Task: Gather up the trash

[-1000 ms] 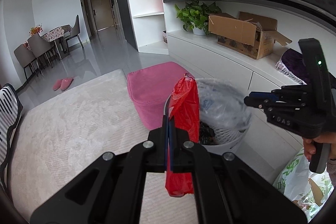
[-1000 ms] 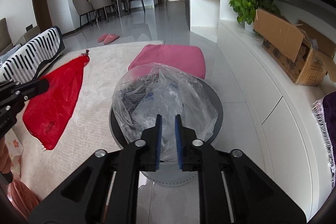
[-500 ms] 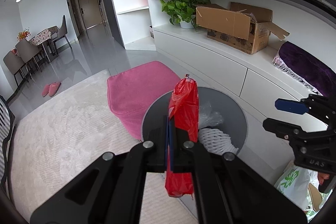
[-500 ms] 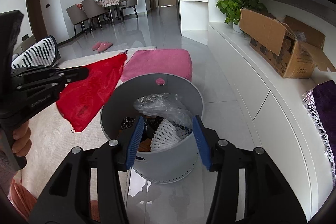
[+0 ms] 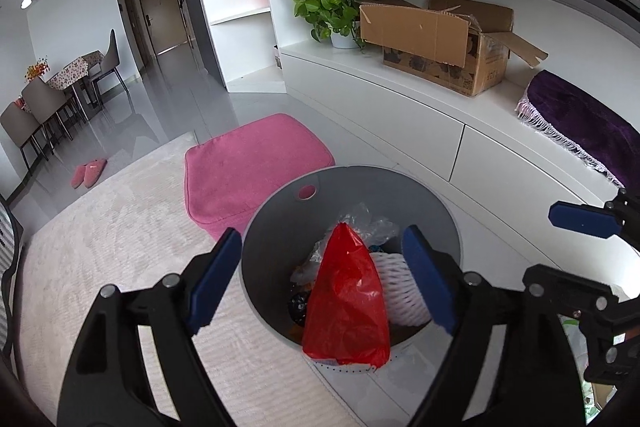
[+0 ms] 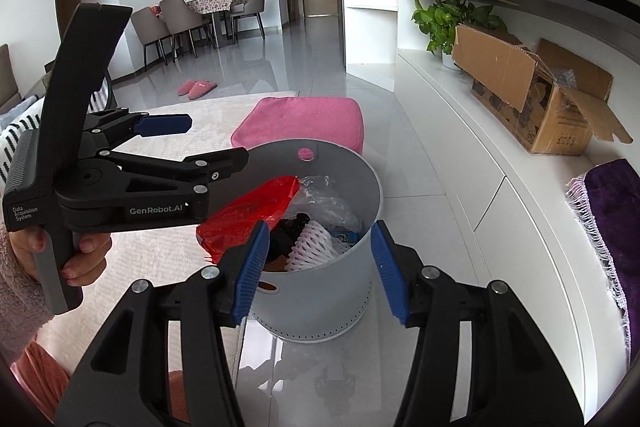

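A grey round trash bin [image 5: 280, 227] [image 6: 352, 287] stands on the floor by the rug. A red plastic bag [image 5: 346, 299] [image 6: 248, 215] lies over its near rim, partly inside. White foam netting [image 5: 404, 291] [image 6: 312, 243] and clear plastic [image 5: 364, 223] [image 6: 324, 203] sit in the bin. My left gripper [image 5: 324, 279] is open just above the bin, the red bag loose between its fingers. My right gripper [image 6: 318, 267] is open and empty in front of the bin; it also shows at the right of the left wrist view [image 5: 580, 219].
A pink cushion [image 5: 248, 163] [image 6: 304, 123] lies beyond the bin, on the edge of a cream rug [image 5: 100, 247]. A white low cabinet [image 5: 400, 115] runs along the right, with a cardboard box [image 5: 440, 43], a plant [image 5: 336, 7] and a purple cloth [image 5: 588, 123].
My left gripper has opened and let go of the red bag, which dropped onto the bin's rim. My right gripper earlier released the clear plastic into the bin and stays open.
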The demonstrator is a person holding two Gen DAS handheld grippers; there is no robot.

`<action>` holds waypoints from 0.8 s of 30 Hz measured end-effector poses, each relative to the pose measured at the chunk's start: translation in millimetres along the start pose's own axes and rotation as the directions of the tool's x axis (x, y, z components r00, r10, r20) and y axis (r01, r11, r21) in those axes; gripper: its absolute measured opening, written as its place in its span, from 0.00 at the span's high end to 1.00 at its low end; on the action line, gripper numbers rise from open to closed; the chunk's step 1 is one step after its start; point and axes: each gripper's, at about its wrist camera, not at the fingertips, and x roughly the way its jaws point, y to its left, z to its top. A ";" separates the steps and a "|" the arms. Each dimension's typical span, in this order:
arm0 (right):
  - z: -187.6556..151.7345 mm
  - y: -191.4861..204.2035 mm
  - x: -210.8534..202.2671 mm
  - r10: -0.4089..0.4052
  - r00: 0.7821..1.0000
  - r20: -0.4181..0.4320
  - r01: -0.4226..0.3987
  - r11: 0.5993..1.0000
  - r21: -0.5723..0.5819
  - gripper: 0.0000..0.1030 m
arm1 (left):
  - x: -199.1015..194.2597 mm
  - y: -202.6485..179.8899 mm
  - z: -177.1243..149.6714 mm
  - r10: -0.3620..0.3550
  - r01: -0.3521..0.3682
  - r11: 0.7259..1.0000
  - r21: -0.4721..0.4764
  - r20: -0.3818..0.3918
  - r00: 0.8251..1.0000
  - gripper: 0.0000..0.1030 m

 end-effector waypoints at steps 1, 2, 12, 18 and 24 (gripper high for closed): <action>-0.4 1.9 -0.7 0.007 1.000 0.003 -0.007 1.000 0.001 0.47 | -5.2 2.7 -2.2 0.009 -0.009 1.000 -0.007 0.009 1.000 0.20; -0.7 5.6 -1.9 0.011 1.000 0.009 -0.011 1.000 0.001 0.42 | -11.4 6.9 -5.0 0.026 -0.026 0.999 -0.019 0.019 0.999 0.20; -3.2 67.6 -6.9 0.084 0.996 0.008 -0.084 0.996 -0.024 0.24 | -69.3 74.6 -48.1 0.182 -0.178 0.973 -0.147 0.015 0.983 0.18; -11.3 132.6 -4.5 0.138 0.990 -0.018 -0.139 0.985 -0.100 0.21 | -112.1 126.6 -93.3 0.286 -0.286 0.927 -0.244 -0.036 0.957 0.18; -21.5 199.4 -2.3 0.223 0.972 -0.074 -0.231 0.962 -0.142 0.21 | -159.8 173.2 -141.3 0.378 -0.392 0.865 -0.312 -0.108 0.919 0.18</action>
